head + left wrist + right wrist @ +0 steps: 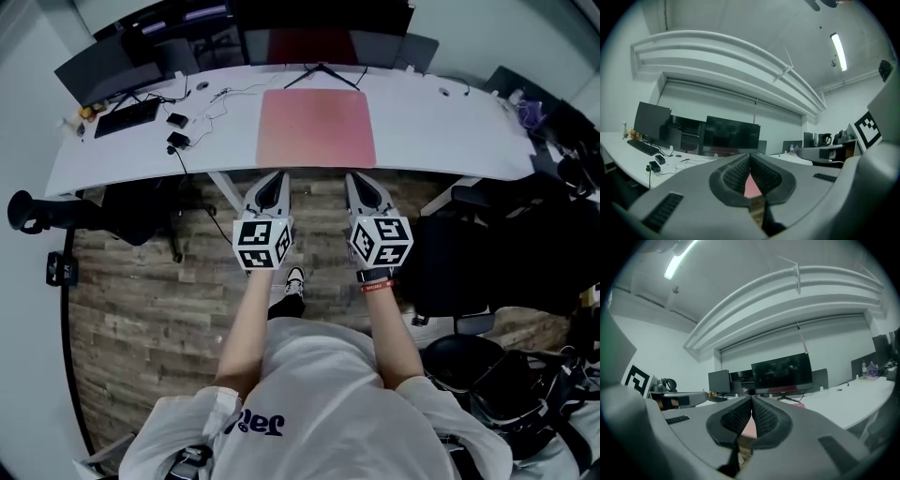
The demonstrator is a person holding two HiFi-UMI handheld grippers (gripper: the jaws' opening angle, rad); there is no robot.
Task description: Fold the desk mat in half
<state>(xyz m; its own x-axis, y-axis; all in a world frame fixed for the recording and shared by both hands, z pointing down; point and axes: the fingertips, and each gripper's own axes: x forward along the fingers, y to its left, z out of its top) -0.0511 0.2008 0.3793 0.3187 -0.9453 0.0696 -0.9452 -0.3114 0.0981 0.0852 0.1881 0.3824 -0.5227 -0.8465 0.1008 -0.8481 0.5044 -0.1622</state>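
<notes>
Pink, matte and uncreased, the desk mat is lying flat and fully unfolded on the white desk, squared to its near edge and sitting directly in front of the stand of the central monitor. Only the head view is showing the mat whole. Each gripper view is catching just a sliver of pink through the small gap beneath its own meeting tips. Conversely, the gripper views are showing the curved ceiling ribs and a strip light that the head view is missing. The head view alone is showing the wooden floor and the keyboard at the desk's left end. Count: one mat, one keyboard, two grippers, two marker cubes; two dark screens are showing in the left gripper view. The left gripper and right gripper are hovering side by side over the floor, just short of the desk edge. They are pointing at the mat's near corners without touching it. Both pairs of jaws are pressing tip to tip, ribbed pads together, with nothing between them. A red wristband is sitting on the right wrist.
</notes>
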